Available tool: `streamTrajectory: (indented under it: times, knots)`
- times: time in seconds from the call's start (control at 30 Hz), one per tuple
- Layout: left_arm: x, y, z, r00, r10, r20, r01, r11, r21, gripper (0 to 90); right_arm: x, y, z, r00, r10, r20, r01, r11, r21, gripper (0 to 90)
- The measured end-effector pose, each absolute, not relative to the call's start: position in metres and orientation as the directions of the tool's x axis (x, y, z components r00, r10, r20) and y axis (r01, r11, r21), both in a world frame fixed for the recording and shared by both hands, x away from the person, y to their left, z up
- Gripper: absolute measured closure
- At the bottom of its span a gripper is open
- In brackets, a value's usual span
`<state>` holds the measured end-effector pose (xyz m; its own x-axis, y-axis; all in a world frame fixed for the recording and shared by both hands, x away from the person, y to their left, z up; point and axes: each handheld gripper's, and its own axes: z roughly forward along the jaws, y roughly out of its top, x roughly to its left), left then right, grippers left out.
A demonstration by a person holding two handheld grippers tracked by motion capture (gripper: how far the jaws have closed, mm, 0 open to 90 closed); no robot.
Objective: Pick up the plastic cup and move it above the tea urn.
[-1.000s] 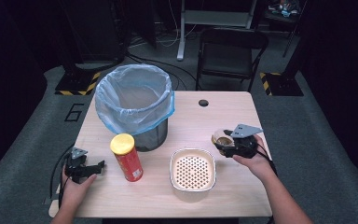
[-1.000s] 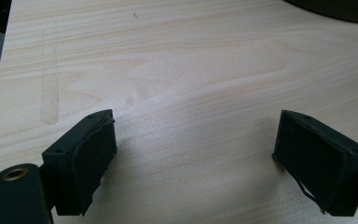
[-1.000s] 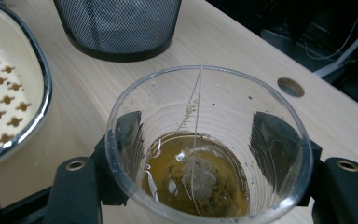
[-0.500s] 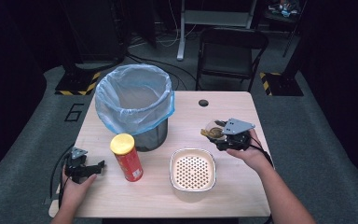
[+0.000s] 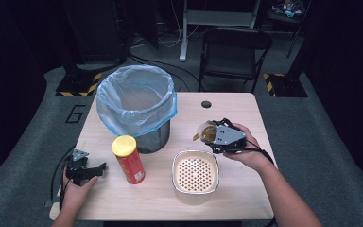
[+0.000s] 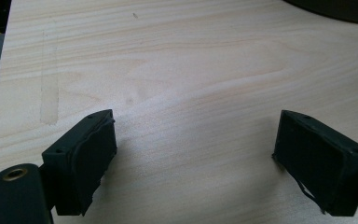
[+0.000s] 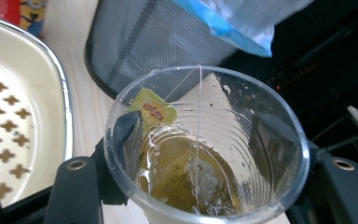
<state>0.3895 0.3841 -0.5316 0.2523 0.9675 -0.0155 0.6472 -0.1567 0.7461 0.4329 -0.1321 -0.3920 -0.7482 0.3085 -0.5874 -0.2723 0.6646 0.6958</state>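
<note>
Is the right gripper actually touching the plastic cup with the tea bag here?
Touching. In the right gripper view, the right gripper has one black jaw pressed against each side of the clear plastic cup, holding it with the tea bag inside.

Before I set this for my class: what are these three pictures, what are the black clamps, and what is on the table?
A person sits at a table with a hand-held two-jaw clamp in each hand. The high view looks down from above; the other two pictures come from cameras riding on each clamp. The left gripper rests open over bare wood. The right gripper holds a clear cup with a used tea bag and some tea. Also on the table: a bin with a blue liner, a red can and a cream strainer.
</note>
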Motion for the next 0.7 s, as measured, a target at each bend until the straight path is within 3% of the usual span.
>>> streamTrajectory:
  times: [0.7]
  knots:
    - [0.39, 0.384, -0.532, 0.252, 0.968, -0.016, 0.647, -0.156, 0.746, 12.4, 0.419, -0.116, -0.393, -0.657, 0.197, -0.728, -0.415, 0.711, 0.567, 34.9]
